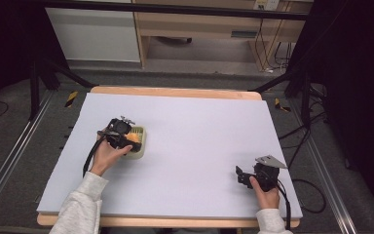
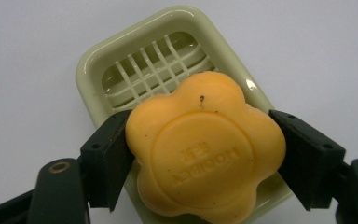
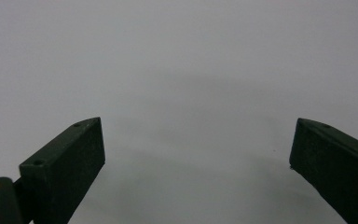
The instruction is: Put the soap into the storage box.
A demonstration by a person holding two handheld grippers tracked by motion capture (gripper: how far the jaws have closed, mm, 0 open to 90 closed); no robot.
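Note:
An orange flower-shaped soap bar (image 2: 205, 149) with stamped letters is clamped between the two jaws of my left gripper (image 2: 200, 154). It hangs over a pale green soap dish (image 2: 116, 60) with a grid bottom. In the high view the left gripper (image 1: 125, 139) sits over that dish (image 1: 140, 146) at the table's left, with the soap (image 1: 133, 138) showing as an orange spot. My right gripper (image 1: 240, 174) rests low near the front right of the table, jaws wide apart. Its own view has both fingers (image 3: 63, 170) spread over bare surface, the right gripper (image 3: 196, 149) holding nothing.
The table is covered by a pale lilac sheet (image 1: 199, 136) with a wooden edge (image 1: 175, 91) at the back. Black frame legs (image 1: 36, 83) and cables (image 1: 307, 131) stand on the floor to either side. A wooden cabinet (image 1: 199, 29) lies beyond.

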